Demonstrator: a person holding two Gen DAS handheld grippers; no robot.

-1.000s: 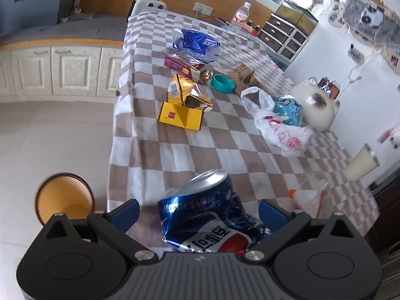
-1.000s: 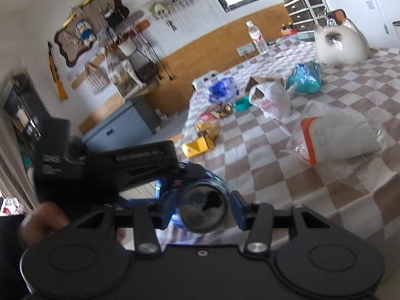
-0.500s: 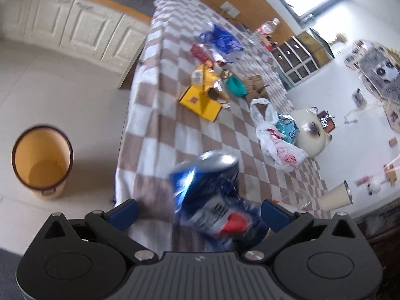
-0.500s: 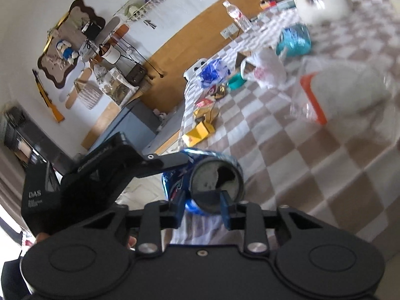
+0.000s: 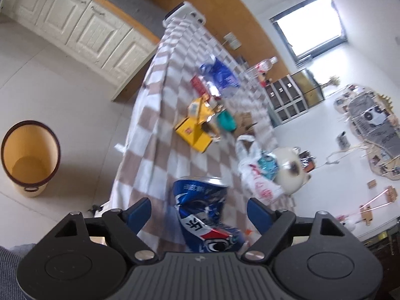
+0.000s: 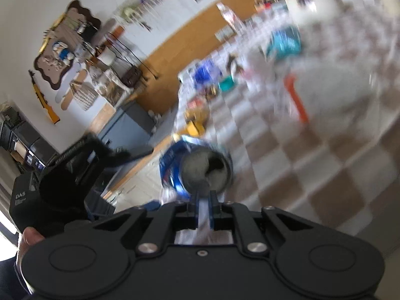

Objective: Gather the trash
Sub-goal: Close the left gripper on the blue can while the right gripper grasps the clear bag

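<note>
A crushed blue Pepsi can (image 5: 205, 210) hangs in the air above the near edge of the checked table (image 5: 160, 115). My right gripper (image 6: 203, 201) is shut on the can's rim (image 6: 205, 172), seen end-on and blurred. My left gripper (image 5: 198, 211) is open, its blue fingers standing apart on either side of the can without touching it. A yellow bin (image 5: 27, 157) stands on the floor to the left of the table, open and empty-looking.
On the table lie a yellow carton (image 5: 195, 130), a blue bag (image 5: 220, 75), a teal bowl (image 5: 226, 121), a white plastic bag (image 5: 255, 175) and a clear bag with orange (image 6: 325, 85). A cat figure (image 5: 290, 170) sits at the right edge. White cabinets (image 5: 82, 27) line the far wall.
The right gripper has closed tight on the can's rim and lifted it off the table. Both grippers have risen and swung left, and the bin has come further into view.
</note>
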